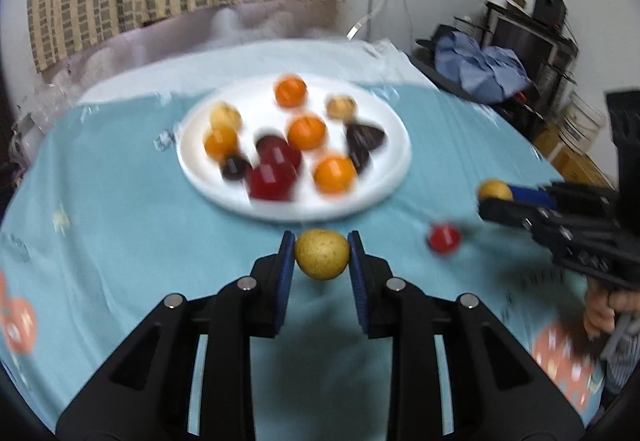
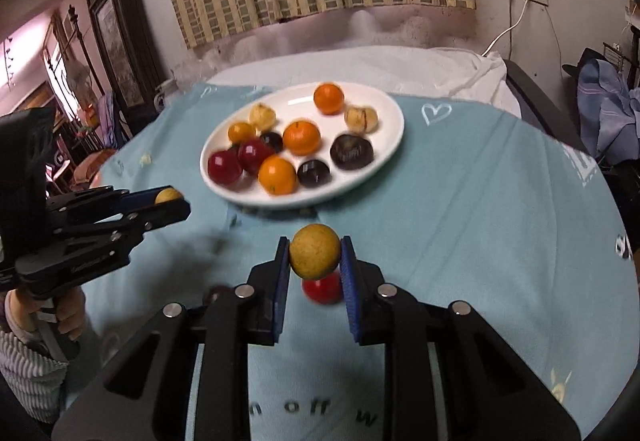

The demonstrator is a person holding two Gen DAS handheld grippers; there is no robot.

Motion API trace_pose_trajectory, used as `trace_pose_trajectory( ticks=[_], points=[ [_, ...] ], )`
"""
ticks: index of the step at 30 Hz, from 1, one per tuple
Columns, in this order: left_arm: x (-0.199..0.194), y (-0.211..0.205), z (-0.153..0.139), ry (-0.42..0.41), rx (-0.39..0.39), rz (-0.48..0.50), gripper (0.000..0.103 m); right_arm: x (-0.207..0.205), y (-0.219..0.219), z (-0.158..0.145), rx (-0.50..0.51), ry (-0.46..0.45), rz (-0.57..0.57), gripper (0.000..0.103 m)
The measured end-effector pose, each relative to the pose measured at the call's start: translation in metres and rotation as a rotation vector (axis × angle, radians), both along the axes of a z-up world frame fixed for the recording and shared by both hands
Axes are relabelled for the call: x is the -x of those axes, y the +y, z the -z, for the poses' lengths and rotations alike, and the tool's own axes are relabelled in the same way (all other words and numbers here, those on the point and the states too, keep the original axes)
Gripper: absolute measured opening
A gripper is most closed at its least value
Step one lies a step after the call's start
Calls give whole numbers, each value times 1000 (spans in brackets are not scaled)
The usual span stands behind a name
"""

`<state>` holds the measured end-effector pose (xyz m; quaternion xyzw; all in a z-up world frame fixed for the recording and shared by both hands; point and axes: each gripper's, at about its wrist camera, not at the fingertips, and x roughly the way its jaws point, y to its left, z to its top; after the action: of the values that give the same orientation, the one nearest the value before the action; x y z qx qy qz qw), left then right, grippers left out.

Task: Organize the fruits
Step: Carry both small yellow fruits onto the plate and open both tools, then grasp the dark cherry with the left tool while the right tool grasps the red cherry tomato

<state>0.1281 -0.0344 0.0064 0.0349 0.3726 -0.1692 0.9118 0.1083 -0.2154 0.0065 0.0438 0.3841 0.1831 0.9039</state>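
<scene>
Left wrist view, left gripper [image 1: 322,255] pinching yellow fruit [image 1: 322,254], long axis left-right, right gripper [image 2: 315,257] clamping round yellow fruit [image 2: 315,251], plate [image 1: 394,177] far.

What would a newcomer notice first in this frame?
Each hand-held gripper pinches a yellow fruit over the blue cloth: the left hand-held gripper and the right hand-held gripper. Beyond them a white plate holds oranges, red and dark fruits. One red fruit lies loose on the cloth.

The right gripper [image 2: 315,257] pinches a yellow fruit [image 2: 315,251] above a red fruit [image 2: 322,289]; beyond, a plate [image 2: 384,157] holds fruit.
</scene>
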Motion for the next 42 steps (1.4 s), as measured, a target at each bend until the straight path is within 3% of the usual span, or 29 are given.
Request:
trace_pose_trajectory(
  ticks=[4,11,15,18,21,24,25,26,28,34,39,42],
  points=[
    [-48,3,-12,3,53,-74,27,-41,6,-11,-14,10,23,25],
    [-114,-4,0,53,92,-139,27,-111,16,12,-106,89,51,25],
    [-129,-6,8,67,102,-145,28,-133,23,24,-153,148,26,29],
    [-129,-5,15,79,97,-137,37,-133,20,25,-154,147,25,29],
    [-121,1,12,60,98,-154,47,-123,8,18,-218,146,43,29],
    [-103,11,6,46,117,-161,48,-109,0,6,-218,117,55,29],
    [-95,13,5,42,119,-163,50,-103,-2,3,-214,109,62,33],
    [-84,15,4,38,117,-162,51,-94,-5,0,-213,100,72,46],
    [-65,18,5,32,116,-149,54,-72,-13,-6,-207,64,97,59],
    [20,1,26,6,5,-36,72,-11,-30,0,-214,-1,107,60],
    [60,-28,43,-16,-109,58,72,5,-34,10,-206,29,114,60],
    [62,-38,45,-36,-126,82,72,3,-34,8,-210,25,113,60]
  ],
)
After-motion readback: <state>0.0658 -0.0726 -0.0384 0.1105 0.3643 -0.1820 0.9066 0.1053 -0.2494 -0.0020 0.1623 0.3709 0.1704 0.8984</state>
